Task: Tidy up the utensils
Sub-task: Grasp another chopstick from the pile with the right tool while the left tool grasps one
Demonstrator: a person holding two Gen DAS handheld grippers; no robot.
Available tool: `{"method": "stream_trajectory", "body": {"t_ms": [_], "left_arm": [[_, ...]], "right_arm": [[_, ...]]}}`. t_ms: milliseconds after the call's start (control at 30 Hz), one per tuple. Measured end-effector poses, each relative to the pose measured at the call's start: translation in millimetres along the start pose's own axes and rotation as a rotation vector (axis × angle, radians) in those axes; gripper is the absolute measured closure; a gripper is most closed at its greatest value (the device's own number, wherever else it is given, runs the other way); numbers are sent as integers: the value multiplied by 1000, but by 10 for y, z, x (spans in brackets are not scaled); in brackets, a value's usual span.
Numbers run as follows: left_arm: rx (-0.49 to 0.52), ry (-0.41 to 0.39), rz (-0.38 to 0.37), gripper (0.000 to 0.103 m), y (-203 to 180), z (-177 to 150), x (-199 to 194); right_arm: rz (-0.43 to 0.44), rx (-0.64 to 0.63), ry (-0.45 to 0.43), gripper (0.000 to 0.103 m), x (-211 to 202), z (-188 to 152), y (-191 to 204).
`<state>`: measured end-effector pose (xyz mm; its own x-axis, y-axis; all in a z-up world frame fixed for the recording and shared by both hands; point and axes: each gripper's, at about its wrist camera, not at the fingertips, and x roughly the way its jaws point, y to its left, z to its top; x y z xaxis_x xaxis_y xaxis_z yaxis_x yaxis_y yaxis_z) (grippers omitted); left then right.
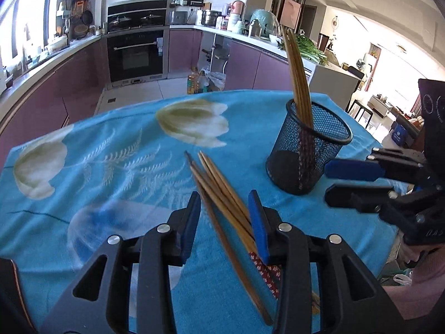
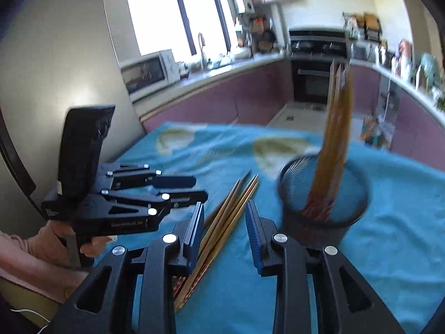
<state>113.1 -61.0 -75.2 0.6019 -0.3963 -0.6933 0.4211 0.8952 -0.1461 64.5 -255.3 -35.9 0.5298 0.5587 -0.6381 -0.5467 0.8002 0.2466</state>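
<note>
Two grippers hang over a blue flowered tablecloth [image 1: 116, 139]; the left gripper [image 1: 224, 217] stands partly open around a loose bundle of wooden chopsticks [image 1: 219, 194] lying on the cloth, its pads not pressing them; the right gripper [image 2: 224, 222] is likewise partly open astride the same bundle, holding nothing; "GenRobot" can be read on the left tool's body; a black mesh cup [image 1: 308, 150] nearby holds more chopsticks [image 1: 299, 75] upright.

Loose chopsticks [image 1: 222, 194] on the surface [image 1: 111, 167] between the left hand-held gripper [image 1: 224, 222] jaws, holder [image 1: 308, 150] with chopsticks ahead-right.
</note>
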Motion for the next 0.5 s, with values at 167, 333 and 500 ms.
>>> {"method": "stream_trajectory", "body": {"t_ms": [167, 333, 500], "left_arm": [[-34, 32, 13, 69, 109, -199, 92], [-41, 45, 9, 69, 121, -259, 111], [-19, 55, -4, 69, 60, -263, 133]], "right_arm": [[6, 34, 96, 75, 379, -167, 18], [-5, 61, 125, 79, 533, -209, 26], [-13, 91, 137, 83, 598, -229, -7]]}}
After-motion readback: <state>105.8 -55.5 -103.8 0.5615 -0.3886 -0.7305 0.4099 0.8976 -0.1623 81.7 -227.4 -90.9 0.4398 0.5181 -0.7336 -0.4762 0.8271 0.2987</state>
